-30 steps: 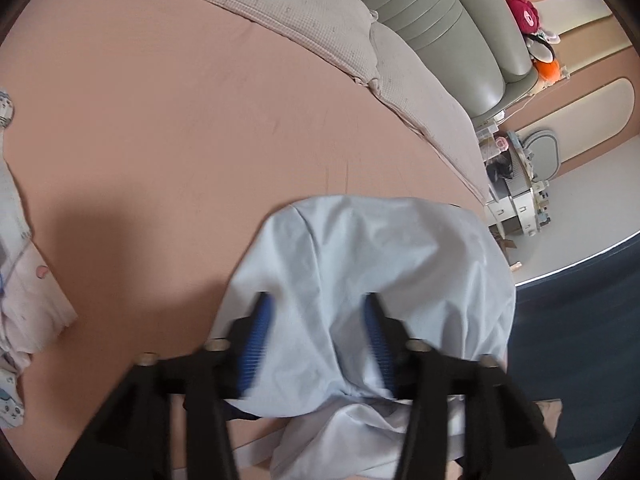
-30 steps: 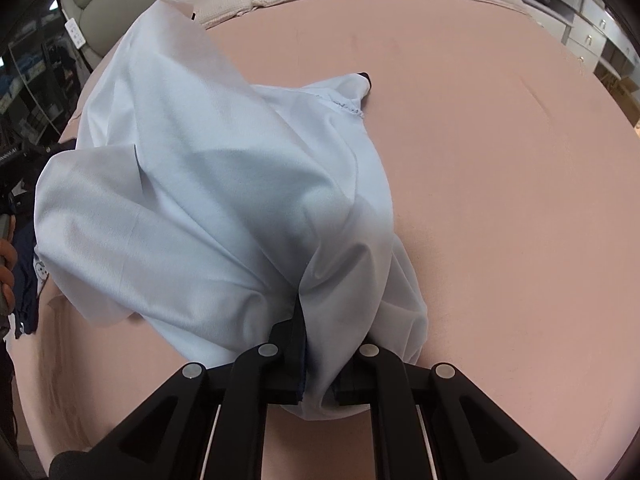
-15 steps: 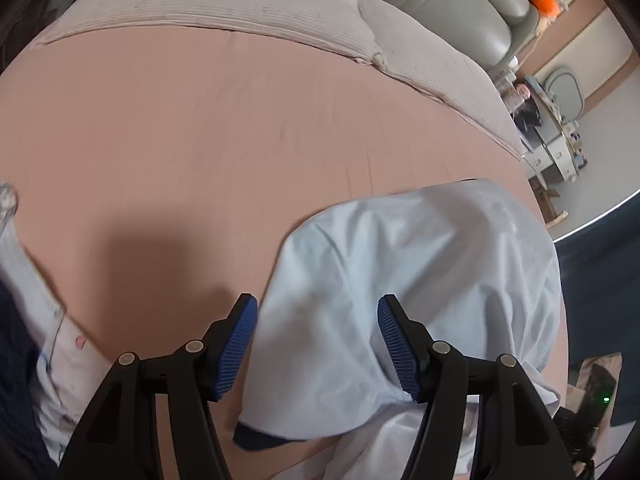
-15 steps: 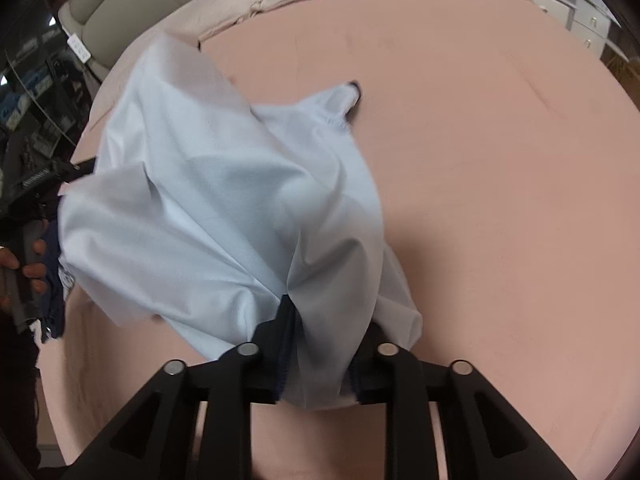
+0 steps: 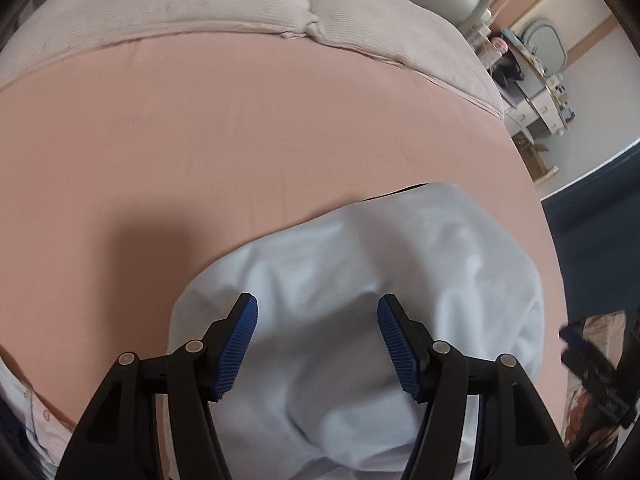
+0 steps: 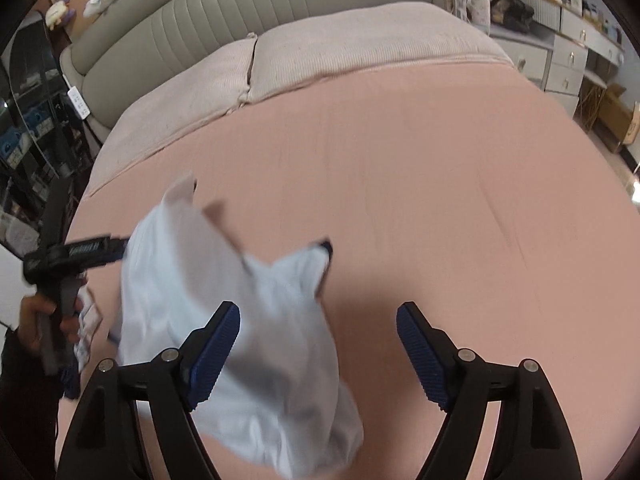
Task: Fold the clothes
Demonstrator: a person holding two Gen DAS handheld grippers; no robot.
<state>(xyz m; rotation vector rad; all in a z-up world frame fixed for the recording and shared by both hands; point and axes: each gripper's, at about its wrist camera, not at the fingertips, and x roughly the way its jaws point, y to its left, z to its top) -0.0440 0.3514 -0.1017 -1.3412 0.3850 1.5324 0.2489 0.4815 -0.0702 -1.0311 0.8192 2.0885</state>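
Right wrist view: your right gripper [image 6: 318, 354] has just been opening and stands wide, the pale blue shirt [image 6: 240, 320] crumpled on the pink sheet [image 6: 440, 184] below, unpinched. Left wrist view: your left gripper [image 5: 318, 344] stands half open over the same shirt [image 5: 360, 280], pads [image 5: 236, 344] not pressing.

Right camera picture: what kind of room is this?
Most likely a bedroom. A big bed with a pink sheet, a padded grey-green headboard and a white chest of drawers with bits on top all point to that.
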